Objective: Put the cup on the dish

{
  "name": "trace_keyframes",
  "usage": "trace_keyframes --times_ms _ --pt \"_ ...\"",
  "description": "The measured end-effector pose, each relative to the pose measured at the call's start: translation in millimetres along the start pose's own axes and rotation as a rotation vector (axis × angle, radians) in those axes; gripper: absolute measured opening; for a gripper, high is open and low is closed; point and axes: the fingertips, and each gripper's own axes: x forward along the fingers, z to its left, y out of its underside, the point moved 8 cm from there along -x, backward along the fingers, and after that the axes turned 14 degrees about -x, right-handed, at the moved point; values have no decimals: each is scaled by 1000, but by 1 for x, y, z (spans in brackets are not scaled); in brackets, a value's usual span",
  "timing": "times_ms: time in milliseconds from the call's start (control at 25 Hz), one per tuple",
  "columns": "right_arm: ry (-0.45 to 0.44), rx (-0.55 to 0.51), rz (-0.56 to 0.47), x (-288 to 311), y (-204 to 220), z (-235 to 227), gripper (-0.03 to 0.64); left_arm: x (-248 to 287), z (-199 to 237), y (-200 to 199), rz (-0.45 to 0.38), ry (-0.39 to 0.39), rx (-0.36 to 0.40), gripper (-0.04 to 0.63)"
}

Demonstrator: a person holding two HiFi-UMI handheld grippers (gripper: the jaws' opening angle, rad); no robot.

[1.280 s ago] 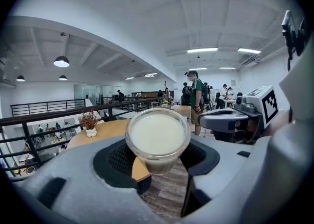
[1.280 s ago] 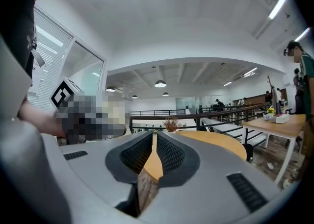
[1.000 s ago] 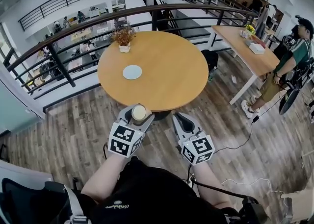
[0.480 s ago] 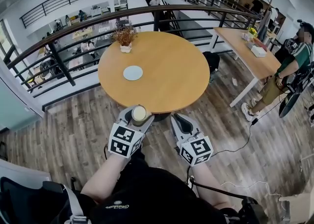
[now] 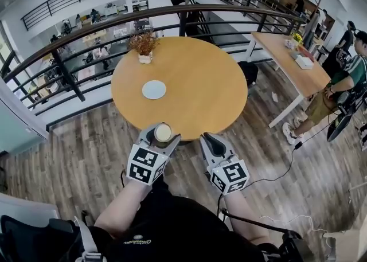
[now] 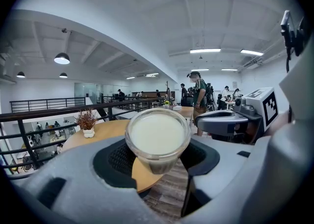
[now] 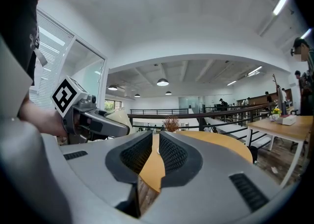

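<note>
The left claw (image 5: 161,139) is clamped on the cup (image 5: 163,132) of pale liquid, held at the near edge of the round table (image 5: 200,77), well apart from the white dish (image 5: 154,89), while the right claw (image 5: 213,141) has its jaws together, empty

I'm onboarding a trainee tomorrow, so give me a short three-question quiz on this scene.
1. True or false: the cup already stands on the dish.
2. Which tongs hold the cup? A: left. B: right. C: neither.
3. Name the other thing standing on the round table with the dish.

Key:
1. False. The cup is held in the air, apart from the dish.
2. A. The left tongs are shut on the cup, and the right tongs are empty.
3. A small potted plant.
</note>
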Motion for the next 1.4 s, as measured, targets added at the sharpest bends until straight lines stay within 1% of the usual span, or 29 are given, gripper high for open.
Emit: trace_keyframes --times_ms 200,360,680,840,1040,1200,1400 --pt "-9 18 16 46 2 -15 29 24 36 -16 12 2 -5 259" --pt "-11 29 27 89 -1 -32 29 48 72 -37 25 2 -7 259" --pt "-11 32 50 191 -10 -62 29 97 154 -79 34 14 -16 259" --pt "-17 29 56 245 -16 -66 29 114 199 -95 38 23 -21 259" --pt "-19 23 61 300 -21 -71 29 130 240 -109 42 42 -22 259" --pt "-13 12 76 327 -26 -72 29 141 265 -119 45 59 -28 259" --pt "0 9 97 341 -24 -68 29 146 281 -118 45 80 -37 259"
